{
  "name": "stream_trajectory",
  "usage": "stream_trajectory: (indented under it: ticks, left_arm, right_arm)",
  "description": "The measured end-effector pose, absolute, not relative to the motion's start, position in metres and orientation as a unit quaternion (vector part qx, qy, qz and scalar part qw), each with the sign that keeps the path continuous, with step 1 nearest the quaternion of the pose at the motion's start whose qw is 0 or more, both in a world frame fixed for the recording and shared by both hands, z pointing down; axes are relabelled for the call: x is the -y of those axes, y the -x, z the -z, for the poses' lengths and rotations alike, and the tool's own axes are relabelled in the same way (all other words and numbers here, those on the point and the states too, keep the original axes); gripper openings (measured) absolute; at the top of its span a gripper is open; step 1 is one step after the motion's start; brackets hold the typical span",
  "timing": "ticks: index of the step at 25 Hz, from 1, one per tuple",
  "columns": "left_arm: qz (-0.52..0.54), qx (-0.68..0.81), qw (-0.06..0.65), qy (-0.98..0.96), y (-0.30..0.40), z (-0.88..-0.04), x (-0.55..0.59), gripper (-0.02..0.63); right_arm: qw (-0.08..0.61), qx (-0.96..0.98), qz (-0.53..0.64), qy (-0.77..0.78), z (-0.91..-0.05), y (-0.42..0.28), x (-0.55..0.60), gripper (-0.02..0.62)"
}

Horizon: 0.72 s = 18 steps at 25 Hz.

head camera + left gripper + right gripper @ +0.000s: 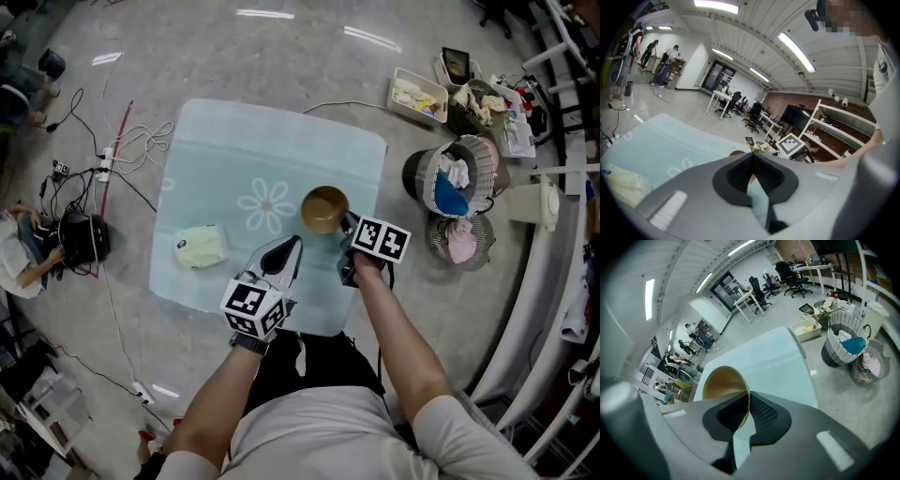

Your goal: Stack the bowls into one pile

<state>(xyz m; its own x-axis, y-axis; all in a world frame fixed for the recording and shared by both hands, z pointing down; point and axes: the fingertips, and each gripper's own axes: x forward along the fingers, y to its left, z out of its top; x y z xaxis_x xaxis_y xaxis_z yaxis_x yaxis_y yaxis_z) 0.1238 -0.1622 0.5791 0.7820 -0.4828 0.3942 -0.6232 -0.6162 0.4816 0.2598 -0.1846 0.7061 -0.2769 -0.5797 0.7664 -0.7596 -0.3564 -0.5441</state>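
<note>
A brown bowl (pixel 323 208) stands on the pale blue table (pixel 225 159), right of its flower print. My right gripper (pixel 349 226) is shut on the bowl's near right rim; in the right gripper view the rim (pixel 723 382) runs between the two jaws of the right gripper (pixel 748 395). My left gripper (pixel 292 244) hovers just left of it, over the table's near part, shut with nothing in it. In the left gripper view the left gripper (pixel 752 155) has its tips touching, and a sliver of the bowl (pixel 737 153) shows beyond them. I see no other bowl.
A pale yellow cloth bundle (pixel 202 247) lies on the table's near left. Two wicker baskets (pixel 457 176) (pixel 460 240) and a white tray (pixel 418 96) stand on the floor at the right. Cables (pixel 122 150) and a seated person (pixel 23 251) are at the left.
</note>
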Motion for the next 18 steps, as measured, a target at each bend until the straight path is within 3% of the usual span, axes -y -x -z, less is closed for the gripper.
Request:
stream_trajectory:
  ticks: [18]
  left_arm:
    - [-0.078, 0.361, 0.299, -0.880, -0.022, -0.555, 0.106, 0.000]
  right_arm:
    - [0.113, 0.617, -0.549, -0.552, -0.653, -0.152, 0.111, 0.025]
